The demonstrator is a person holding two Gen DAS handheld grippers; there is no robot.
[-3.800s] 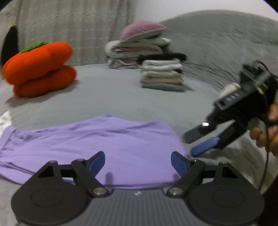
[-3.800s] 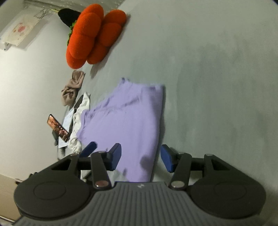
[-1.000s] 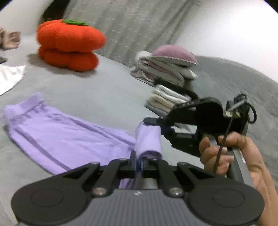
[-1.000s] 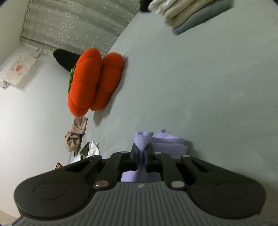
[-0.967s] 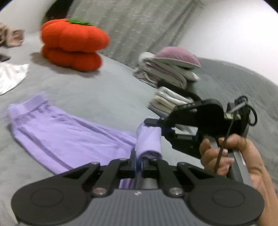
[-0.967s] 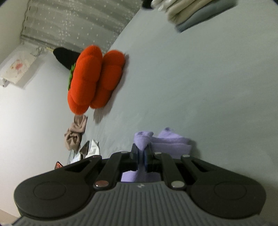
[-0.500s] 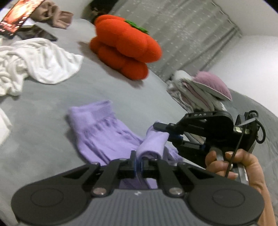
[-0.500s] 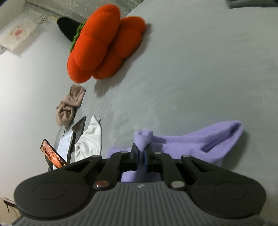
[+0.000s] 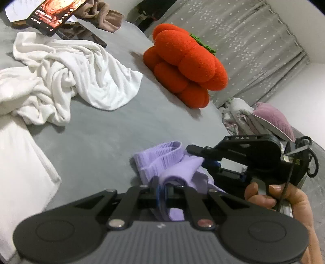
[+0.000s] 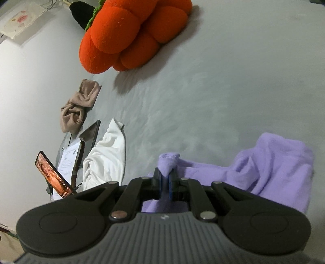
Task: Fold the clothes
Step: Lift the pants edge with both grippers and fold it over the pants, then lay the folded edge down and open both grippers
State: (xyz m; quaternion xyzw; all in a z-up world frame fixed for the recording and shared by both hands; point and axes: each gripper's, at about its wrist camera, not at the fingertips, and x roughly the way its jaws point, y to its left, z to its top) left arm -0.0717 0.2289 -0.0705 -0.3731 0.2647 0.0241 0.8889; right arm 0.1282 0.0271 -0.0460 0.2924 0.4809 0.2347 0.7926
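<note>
My left gripper (image 9: 162, 187) is clamped on a bunched edge of the purple garment (image 9: 162, 162); my right gripper (image 10: 165, 178) pinches a second corner of it. Since a second ago, both grippers have carried that edge across the bed (image 9: 105, 130) onto the ribbed waistband (image 9: 160, 150), so the garment, earlier spread long, now lies doubled at mid-bed. I judge this fold nearly complete; release is the next step. Beyond the garment, bare grey bedding gives working room. Farther toward the bed's far edge sit the white cloth (image 9: 67, 69), the orange plush pumpkin (image 9: 186, 67) and a phone (image 9: 52, 14).
</note>
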